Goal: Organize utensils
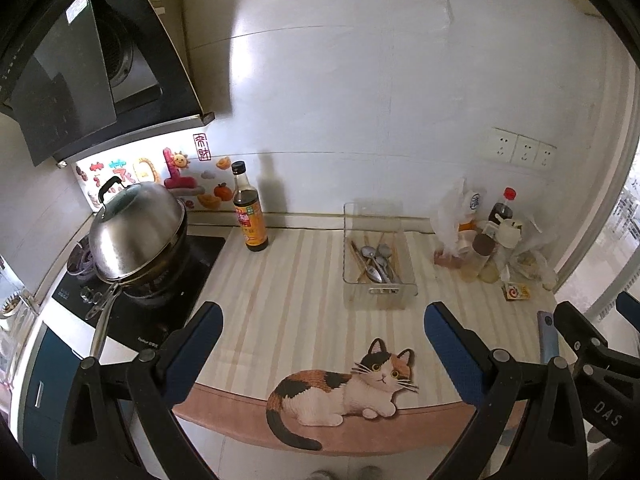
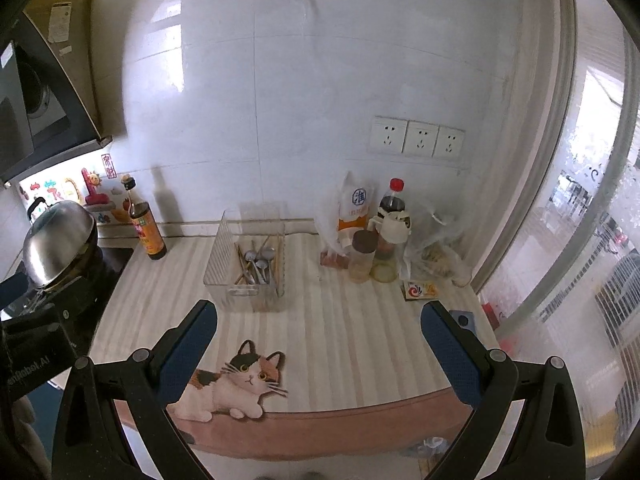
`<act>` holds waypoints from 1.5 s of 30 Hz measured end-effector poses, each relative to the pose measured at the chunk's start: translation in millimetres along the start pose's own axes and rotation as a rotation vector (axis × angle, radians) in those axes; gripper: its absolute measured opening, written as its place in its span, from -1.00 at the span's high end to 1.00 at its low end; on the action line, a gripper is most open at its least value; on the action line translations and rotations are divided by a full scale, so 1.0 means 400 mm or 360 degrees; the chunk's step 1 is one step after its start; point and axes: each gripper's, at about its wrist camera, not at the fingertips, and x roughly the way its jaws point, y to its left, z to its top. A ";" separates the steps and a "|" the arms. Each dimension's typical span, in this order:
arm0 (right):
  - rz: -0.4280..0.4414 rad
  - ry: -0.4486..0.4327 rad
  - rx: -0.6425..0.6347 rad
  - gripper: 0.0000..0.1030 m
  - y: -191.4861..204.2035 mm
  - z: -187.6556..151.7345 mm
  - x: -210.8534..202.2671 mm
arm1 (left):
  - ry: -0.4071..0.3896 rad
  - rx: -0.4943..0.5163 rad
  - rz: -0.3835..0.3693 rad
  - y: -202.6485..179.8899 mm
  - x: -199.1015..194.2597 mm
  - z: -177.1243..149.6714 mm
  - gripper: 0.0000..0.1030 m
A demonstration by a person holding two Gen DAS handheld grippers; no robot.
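Observation:
A clear plastic bin [image 1: 404, 292] stands on the striped counter mat [image 1: 288, 292] and holds several metal spoons [image 1: 376, 262] and wooden chopsticks [image 1: 357, 258] mixed together. It also shows in the right wrist view [image 2: 224, 254] with the spoons [image 2: 260, 260] inside. My left gripper [image 1: 322, 332] is open and empty, held above the counter's front edge, short of the bin. My right gripper [image 2: 318, 330] is open and empty, at the front edge, right of the bin. Its body shows in the left wrist view [image 1: 592, 344].
A dark sauce bottle [image 1: 248, 212] stands left of the bin. A lidded steel wok [image 1: 136, 236] sits on the stove at far left. Bottles, jars and plastic bags [image 2: 380, 236] crowd the back right. A phone [image 1: 546, 336] lies at the right. A cat picture [image 1: 348, 388] marks the mat's front.

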 end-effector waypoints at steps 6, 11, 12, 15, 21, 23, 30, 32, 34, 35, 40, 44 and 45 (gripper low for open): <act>0.0004 0.0013 0.0009 -1.00 -0.018 0.001 0.026 | 0.0022 -0.0018 0.0044 -0.007 0.015 -0.005 -1.00; 0.0008 0.0013 -0.0002 -1.00 -0.017 0.002 0.031 | 0.0026 -0.0002 0.0066 -0.019 0.026 -0.003 -1.00; 0.0002 0.0006 -0.0010 -1.00 -0.018 0.003 0.032 | 0.0026 -0.0002 0.0072 -0.023 0.027 -0.004 -1.00; -0.0003 -0.0006 -0.0025 -1.00 -0.019 0.008 0.037 | 0.0031 -0.0009 0.0073 -0.027 0.032 -0.004 -1.00; 0.0005 0.0006 -0.0048 -1.00 -0.017 0.013 0.051 | 0.0034 -0.0011 0.0078 -0.026 0.036 -0.003 -1.00; 0.0001 0.0007 -0.0048 -1.00 -0.014 0.013 0.053 | 0.0036 -0.0013 0.0078 -0.026 0.038 -0.004 -1.00; 0.0001 0.0011 -0.0043 -1.00 -0.010 0.014 0.056 | 0.0043 -0.0017 0.0078 -0.022 0.039 -0.006 -1.00; 0.0003 0.0012 -0.0036 -1.00 -0.010 0.014 0.054 | 0.0041 -0.0018 0.0080 -0.021 0.037 -0.007 -1.00; 0.0005 0.0011 -0.0040 -1.00 -0.008 0.014 0.055 | 0.0039 -0.0017 0.0082 -0.020 0.035 -0.007 -1.00; 0.0006 0.0011 -0.0036 -1.00 -0.007 0.014 0.055 | 0.0040 -0.0019 0.0083 -0.022 0.036 -0.007 -1.00; 0.0018 0.0013 -0.0042 -1.00 -0.003 0.013 0.060 | 0.0034 -0.0017 0.0083 -0.018 0.030 -0.007 -1.00; 0.0035 0.0017 -0.0044 -1.00 0.000 0.013 0.064 | 0.0033 -0.0015 0.0085 -0.017 0.027 -0.006 -1.00; 0.0044 0.0022 -0.0039 -1.00 0.000 0.012 0.064 | 0.0034 -0.0012 0.0086 -0.016 0.028 -0.006 -1.00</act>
